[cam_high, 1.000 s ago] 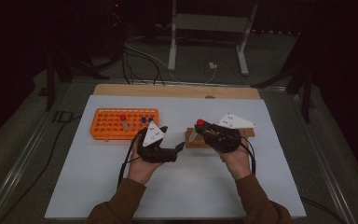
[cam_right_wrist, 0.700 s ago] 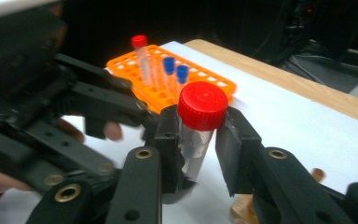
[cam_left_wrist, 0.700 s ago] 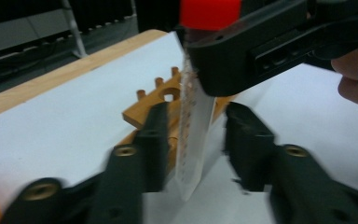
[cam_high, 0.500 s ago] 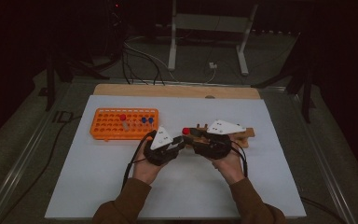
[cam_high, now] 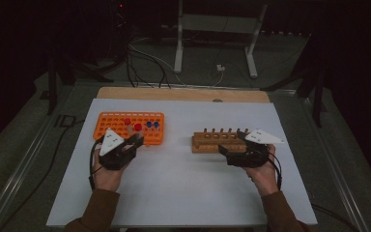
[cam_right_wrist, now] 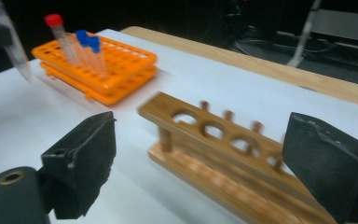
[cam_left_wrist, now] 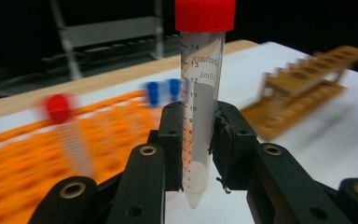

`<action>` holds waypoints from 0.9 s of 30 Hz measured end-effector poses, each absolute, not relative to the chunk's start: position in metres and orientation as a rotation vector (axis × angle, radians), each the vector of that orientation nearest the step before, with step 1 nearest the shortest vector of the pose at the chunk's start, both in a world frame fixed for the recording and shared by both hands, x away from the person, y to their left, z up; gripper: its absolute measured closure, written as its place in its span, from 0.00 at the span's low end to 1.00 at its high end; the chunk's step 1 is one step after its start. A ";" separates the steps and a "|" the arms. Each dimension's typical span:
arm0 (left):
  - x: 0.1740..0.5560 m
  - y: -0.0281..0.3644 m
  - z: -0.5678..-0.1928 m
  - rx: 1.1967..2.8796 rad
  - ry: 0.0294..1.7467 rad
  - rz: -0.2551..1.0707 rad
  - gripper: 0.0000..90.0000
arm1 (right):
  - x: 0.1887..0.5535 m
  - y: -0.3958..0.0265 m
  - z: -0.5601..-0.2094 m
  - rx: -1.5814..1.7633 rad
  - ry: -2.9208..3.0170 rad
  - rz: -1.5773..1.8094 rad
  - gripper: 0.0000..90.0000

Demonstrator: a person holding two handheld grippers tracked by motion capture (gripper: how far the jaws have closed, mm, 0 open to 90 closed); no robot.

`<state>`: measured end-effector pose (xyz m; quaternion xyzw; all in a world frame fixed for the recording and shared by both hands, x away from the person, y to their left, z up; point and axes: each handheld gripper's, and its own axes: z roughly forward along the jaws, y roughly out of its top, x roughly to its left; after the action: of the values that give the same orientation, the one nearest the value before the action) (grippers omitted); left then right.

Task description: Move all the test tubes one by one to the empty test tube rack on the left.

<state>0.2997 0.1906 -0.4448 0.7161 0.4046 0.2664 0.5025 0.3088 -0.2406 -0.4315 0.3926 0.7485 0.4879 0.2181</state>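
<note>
My left gripper [cam_high: 136,141] [cam_left_wrist: 199,122] is shut on a clear tube with a red cap [cam_high: 137,127] [cam_left_wrist: 203,60], held upright just in front of the orange rack [cam_high: 125,130] [cam_left_wrist: 18,168]. That rack holds another red-capped tube [cam_high: 127,122] and two blue-capped tubes [cam_high: 152,124]. My right gripper [cam_high: 223,151] [cam_right_wrist: 200,140] is open; its jaws have just been opening and grip nothing. It points at the empty wooden rack [cam_high: 217,141] [cam_right_wrist: 191,170], close to the rack's right part.
Both racks stand on a white board [cam_high: 183,188] over a wooden tabletop [cam_high: 183,94]. A metal stand [cam_high: 212,29] and cables [cam_high: 145,63] lie beyond the table's far edge, in the dark.
The two grippers met at the middle, then parted. The red-capped tube went from the right gripper to the left, which carried it left to the orange rack. The right moved right and opened.
</note>
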 end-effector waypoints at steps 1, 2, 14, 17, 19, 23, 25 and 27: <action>0.300 0.196 -0.445 1.720 0.997 0.661 0.83 | 0.308 -0.245 -0.432 1.090 2.063 1.353 0.09; 0.301 0.202 -0.445 1.711 1.014 0.682 0.83 | 0.307 -0.249 -0.432 1.094 2.056 1.351 0.09; 0.345 0.231 -0.459 1.628 1.190 0.789 0.83 | 0.301 -0.266 -0.436 1.120 2.025 1.341 0.08; 0.357 0.229 -0.465 1.615 1.215 0.781 0.83 | 0.301 -0.266 -0.437 1.125 2.028 1.340 0.08; 0.363 0.228 -0.468 1.606 1.231 0.758 0.83 | 0.301 -0.266 -0.438 1.120 2.030 1.337 0.08; 0.367 0.222 -0.477 1.653 1.230 0.725 0.83 | 0.301 -0.268 -0.439 1.133 2.026 1.337 0.08; 0.366 0.219 -0.484 1.685 1.232 0.717 0.83 | 0.300 -0.269 -0.440 1.133 2.024 1.331 0.08; 0.364 0.219 -0.491 1.708 1.246 0.708 0.83 | 0.299 -0.270 -0.441 1.133 2.024 1.326 0.08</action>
<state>0.3642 0.2192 -0.4912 0.6880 0.5016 0.2850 0.4404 0.2990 -0.2704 -0.4406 0.4124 0.7368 0.4825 0.2329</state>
